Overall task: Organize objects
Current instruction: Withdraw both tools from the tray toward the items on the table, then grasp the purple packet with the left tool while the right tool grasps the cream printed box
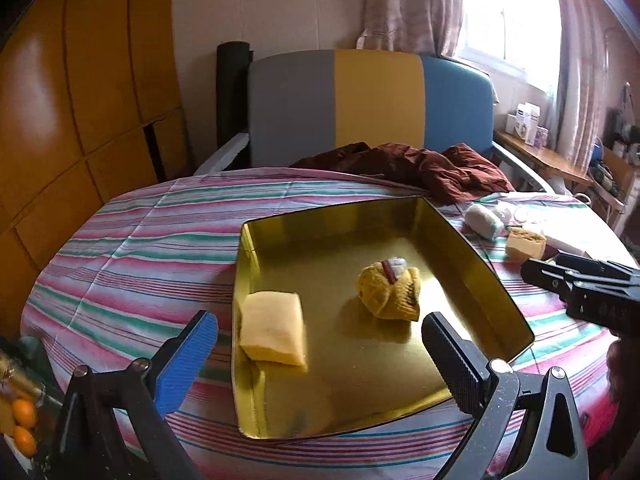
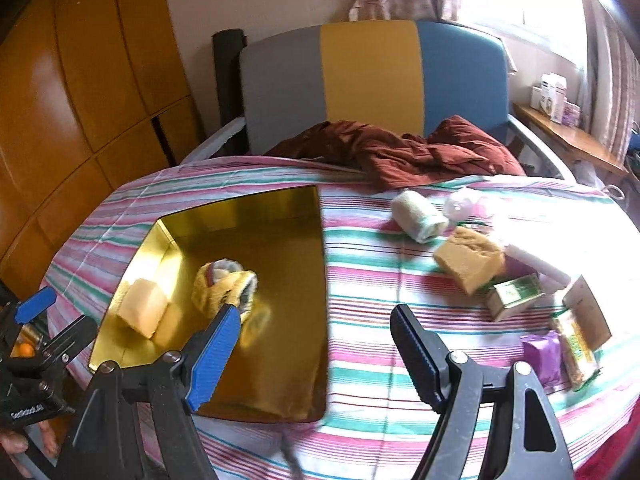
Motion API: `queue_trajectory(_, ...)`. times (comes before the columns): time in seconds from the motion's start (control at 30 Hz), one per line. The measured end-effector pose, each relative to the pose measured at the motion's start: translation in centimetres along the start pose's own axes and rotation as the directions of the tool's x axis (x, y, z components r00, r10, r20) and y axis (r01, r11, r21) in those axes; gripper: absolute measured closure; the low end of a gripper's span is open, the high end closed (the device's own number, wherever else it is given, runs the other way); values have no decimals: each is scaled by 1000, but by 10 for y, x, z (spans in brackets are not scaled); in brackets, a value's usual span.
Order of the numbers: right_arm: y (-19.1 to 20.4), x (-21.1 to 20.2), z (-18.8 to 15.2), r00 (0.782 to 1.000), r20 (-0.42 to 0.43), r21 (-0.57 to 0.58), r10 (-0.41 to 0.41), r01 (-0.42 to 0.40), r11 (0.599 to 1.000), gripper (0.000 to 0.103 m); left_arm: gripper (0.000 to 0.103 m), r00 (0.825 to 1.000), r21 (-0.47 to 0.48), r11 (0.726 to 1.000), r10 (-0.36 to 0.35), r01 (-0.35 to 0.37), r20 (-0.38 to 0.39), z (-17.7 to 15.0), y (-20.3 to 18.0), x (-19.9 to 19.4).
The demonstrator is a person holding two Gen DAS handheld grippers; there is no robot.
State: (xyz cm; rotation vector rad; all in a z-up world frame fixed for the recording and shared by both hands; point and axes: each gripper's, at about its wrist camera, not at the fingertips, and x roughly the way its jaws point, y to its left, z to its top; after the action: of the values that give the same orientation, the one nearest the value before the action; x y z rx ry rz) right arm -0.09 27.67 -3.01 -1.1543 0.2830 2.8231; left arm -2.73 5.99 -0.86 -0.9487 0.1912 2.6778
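A gold tray (image 1: 460, 236) lies on the striped bed (image 1: 132, 248); inside it sit a pale yellow sponge (image 1: 274, 334) near the left wall and a yellow balled sock (image 1: 390, 290) at the middle, apart from each other. The left gripper (image 1: 320, 364) hovers over the tray's near edge, released, nothing between its pads; the right gripper (image 2: 316, 344) hangs over the tray's right edge and the bare sheet, likewise spread wide and empty. Only the right view shows the full clutter on the right of the bed: a rolled white sock (image 2: 418, 216), a tan sponge block (image 2: 468, 264), a green box (image 2: 514, 296), a purple packet (image 2: 544, 354); the left view shows just the roll and block, far right. A dark red cloth (image 1: 420, 164) lies at the far end, before the chair (image 1: 376, 104).
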Motion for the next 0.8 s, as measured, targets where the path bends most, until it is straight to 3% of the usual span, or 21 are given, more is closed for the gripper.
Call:
queue_trajectory(0.43, -49, -7, 5, 996, 4, 64, -88, 87, 994, 24, 1, 998, 70, 996, -61, 62, -13, 4, -29, 4)
queue_trajectory(0.8, -135, -26, 12, 977, 6, 187, -211, 207, 960, 24, 1, 992, 113, 986, -123, 125, -29, 11, -57, 10)
